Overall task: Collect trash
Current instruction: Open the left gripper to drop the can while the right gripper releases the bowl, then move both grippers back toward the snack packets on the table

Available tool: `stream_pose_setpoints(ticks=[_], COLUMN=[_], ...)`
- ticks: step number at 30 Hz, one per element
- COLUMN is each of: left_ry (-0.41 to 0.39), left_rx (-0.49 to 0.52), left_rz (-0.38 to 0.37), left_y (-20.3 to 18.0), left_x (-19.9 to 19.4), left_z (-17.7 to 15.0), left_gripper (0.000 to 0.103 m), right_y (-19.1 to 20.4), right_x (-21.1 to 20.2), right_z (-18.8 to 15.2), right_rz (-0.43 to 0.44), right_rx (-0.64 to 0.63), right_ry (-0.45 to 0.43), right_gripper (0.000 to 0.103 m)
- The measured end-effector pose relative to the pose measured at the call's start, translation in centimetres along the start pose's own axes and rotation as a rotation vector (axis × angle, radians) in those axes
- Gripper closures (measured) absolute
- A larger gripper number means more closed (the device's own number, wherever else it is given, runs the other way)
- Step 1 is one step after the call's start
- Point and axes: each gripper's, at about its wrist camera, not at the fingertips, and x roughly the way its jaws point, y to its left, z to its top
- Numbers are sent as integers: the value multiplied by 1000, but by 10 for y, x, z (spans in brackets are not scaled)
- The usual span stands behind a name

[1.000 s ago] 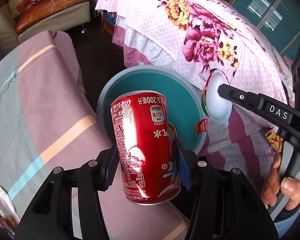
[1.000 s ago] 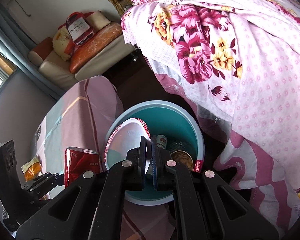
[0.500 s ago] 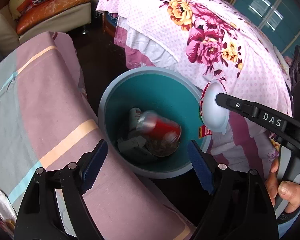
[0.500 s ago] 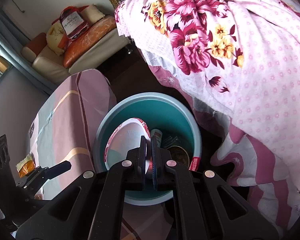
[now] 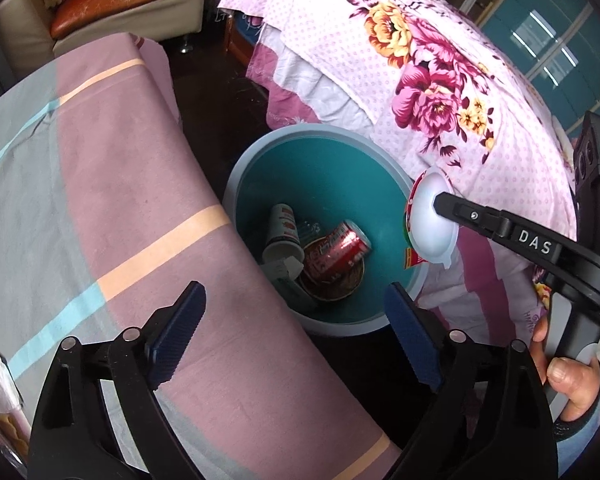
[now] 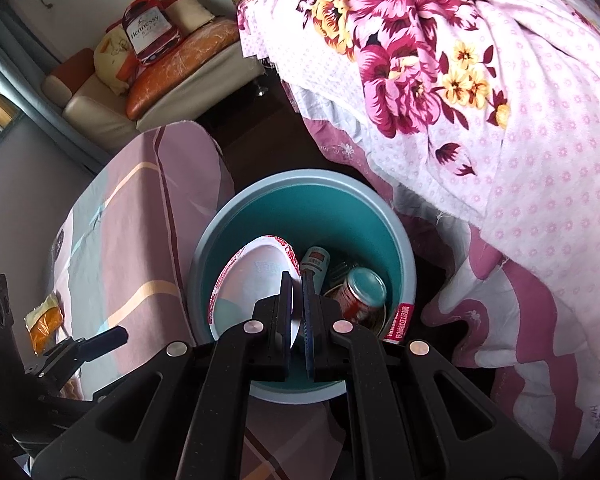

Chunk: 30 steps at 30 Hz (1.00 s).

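Bowl [image 6: 256, 280] white, red-rimmed, pinched by right gripper [image 6: 297, 300] | left gripper [image 5: 296, 320] fingers wide, empty

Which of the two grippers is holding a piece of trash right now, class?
The right gripper: its fingers are shut on the rim of the white bowl above the bin. The left gripper stands wide open, empty.

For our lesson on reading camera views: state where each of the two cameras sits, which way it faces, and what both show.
Left wrist: on the open left gripper, facing down into the bin; its own fingers and the person's right hand show.
Right wrist: on the right gripper, shut on the bowl, facing down into the bin; its own fingers and the left gripper show.
Shared: bin, can, bowl, bed.
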Motion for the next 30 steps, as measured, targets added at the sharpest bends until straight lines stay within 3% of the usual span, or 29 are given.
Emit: stream_pose_setpoints(ticks=[16,19,25,30], left_ry=[-6,-11,-23,-34], left_rx=[-47,-57,-83,-109], left_rz=[-16,-20,-27,-31], left_y=[22,27,39,50], left_x=[-12,-17,-24,-32], left_z=[-9,-13,-17,-23], left_gripper=[10,10,10,10], right_y=[11,13,21,31], right_x=[8,7,3,-3], right_z=[-8,-8,-9,-10], right_rz=[-25,-29,-38,-40], right_rx=[13,15,10,-5], right_ry=[55,52,46,40], right_gripper=[91,69,60,41])
